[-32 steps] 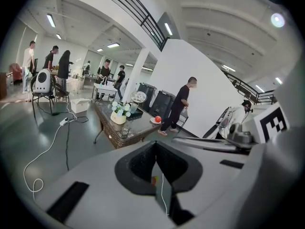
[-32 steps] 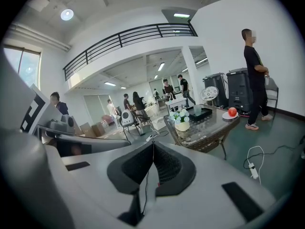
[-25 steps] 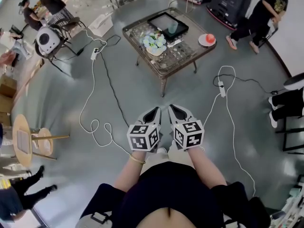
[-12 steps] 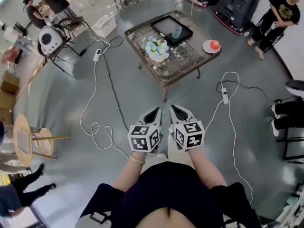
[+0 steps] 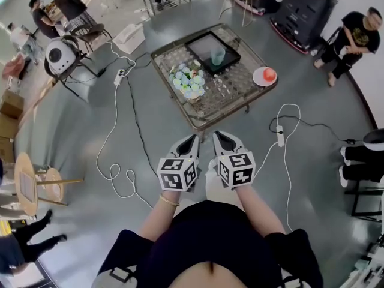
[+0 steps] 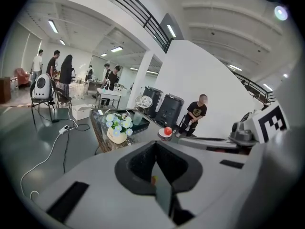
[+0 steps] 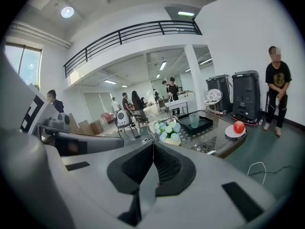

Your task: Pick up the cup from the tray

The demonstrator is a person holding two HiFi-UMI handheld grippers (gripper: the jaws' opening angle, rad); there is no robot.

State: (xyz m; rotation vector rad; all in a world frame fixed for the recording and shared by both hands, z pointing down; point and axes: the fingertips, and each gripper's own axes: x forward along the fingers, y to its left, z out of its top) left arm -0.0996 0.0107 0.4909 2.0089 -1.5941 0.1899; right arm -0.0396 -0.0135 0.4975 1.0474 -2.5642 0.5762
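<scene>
Far left on the floor [image 5: 72, 119]: round wooden side table [image 5: 27, 182], and further back a white rounded case [image 5: 57, 56] on a chair. White cable [image 5: 114, 138] snakes over the floor and passes left of the left hand-held gripper [image 5: 191, 141].

Left hand-held gripper: jaws fully together, nothing between them. It's held over the floor, just short of the worktop's near corner.

Glass worktop [image 5: 240, 95] sits ahead of both grippers. On its left-centre part: flower bunch [image 5: 188, 83], white and pale blue. Behind that, on the far half: black tray [image 5: 201, 42], lying flat.

Cup [image 5: 218, 54], translucent pale green, stands upright inside the tray at its near right part, touching nothing but the tray. It's well apart from both grippers, with the flower bunch roughly between it and the left one.

Right hand-held gripper [image 5: 220, 138]: just beside the left one, parallel, pointing at the worktop. Jaws closed, empty.

Right of the tray, near the worktop's right corner: white plate [image 5: 261, 77] with a round red fruit [image 5: 269, 73] on it. Power strip [image 5: 280, 135] lies on the floor right of the worktop.

Far right: person [image 5: 354, 35] in a black T-shirt standing by the wall, well clear of the worktop.
</scene>
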